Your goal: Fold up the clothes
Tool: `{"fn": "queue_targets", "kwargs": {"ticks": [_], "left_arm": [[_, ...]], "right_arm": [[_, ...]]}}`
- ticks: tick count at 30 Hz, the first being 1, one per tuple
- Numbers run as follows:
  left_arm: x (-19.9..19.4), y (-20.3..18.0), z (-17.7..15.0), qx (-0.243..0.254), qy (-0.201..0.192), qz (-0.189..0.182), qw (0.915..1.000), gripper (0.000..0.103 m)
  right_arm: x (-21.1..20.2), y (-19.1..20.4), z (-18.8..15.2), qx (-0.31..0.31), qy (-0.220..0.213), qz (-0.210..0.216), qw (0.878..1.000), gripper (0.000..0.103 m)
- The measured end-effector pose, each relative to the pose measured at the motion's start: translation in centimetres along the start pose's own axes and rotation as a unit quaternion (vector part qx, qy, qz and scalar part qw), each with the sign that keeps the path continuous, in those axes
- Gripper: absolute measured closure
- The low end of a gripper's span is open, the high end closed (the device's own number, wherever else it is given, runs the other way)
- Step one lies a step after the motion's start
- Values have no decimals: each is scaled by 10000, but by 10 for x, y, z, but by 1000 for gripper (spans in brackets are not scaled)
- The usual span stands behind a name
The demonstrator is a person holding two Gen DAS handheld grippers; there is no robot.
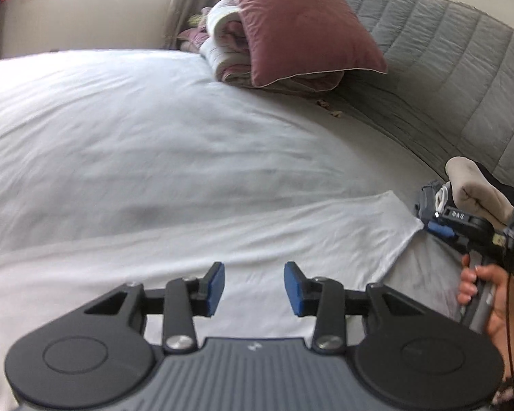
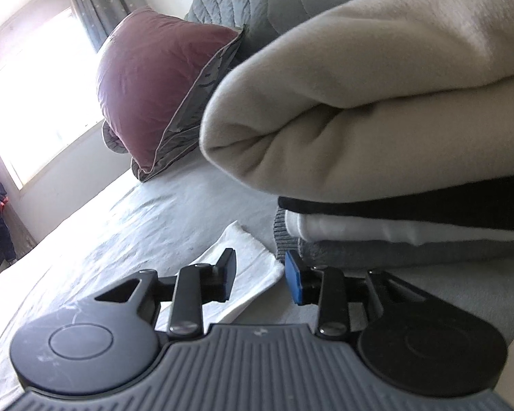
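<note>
A white garment [image 1: 291,239] lies flat on a white-sheeted bed [image 1: 120,120]. Both the left gripper [image 1: 254,289] and right gripper [image 2: 259,275] hover over it, jaws apart, empty. Maroon pillow [image 1: 301,24] beyond; folded stack [image 2: 394,137] beside.

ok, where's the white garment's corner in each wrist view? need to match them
Left wrist: the white garment lies flat on the bed, its corner at right-centre, next to the right gripper.
Right wrist: the corner shows at lower centre, just past the open fingers, left of the folded clothes stack.
Shared landmark: the maroon pillow at the grey headboard.
</note>
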State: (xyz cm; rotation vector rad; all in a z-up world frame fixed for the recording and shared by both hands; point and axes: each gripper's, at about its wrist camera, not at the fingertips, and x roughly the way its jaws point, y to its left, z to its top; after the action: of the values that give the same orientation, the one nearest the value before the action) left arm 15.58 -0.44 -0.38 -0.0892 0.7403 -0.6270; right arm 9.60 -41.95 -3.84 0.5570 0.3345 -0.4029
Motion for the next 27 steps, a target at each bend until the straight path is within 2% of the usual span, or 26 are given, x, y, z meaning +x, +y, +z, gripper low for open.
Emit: {"fn": "queue_targets", "kwargs": {"ticks": [2,4,6,8,12,15,18,21,24,27], "left_arm": [[0,4,-16,-76,201,-103,9997,68],[2,1,-32,70,462,-167,9988,68],[-4,-6,-41,324,502,-243,9979,68],[-12,-11,-40,332,528,-401,9972,68],[-28,-9,-38,422,207,-274,9985,68],[-24,2,-42,302,238,-87,9992,68],[-18,8,-54,339,503,-171,9980,67],[-29,7,-55,178,375,-192,9990,66],[-50,9,-56,-80,0,-199,9998,64],[-73,16,-59,-369,-327,-12,9988,59]], "right_arm": [[1,5,1,-86,-35,5,10000,67],[-4,10,1,-208,-85,17,9997,67],[-9,16,2,-355,-156,71,9992,67],[-13,23,2,-490,-176,159,9985,62],[-16,46,-5,-700,288,486,9959,60],[-19,63,-11,-856,635,729,9916,60],[-21,80,-16,-1010,981,971,9853,60],[-25,99,-22,-1201,1297,1188,9771,60],[-43,112,-34,-1515,1419,1251,9702,60],[-63,121,-44,-1707,1532,1318,9644,60]]}}
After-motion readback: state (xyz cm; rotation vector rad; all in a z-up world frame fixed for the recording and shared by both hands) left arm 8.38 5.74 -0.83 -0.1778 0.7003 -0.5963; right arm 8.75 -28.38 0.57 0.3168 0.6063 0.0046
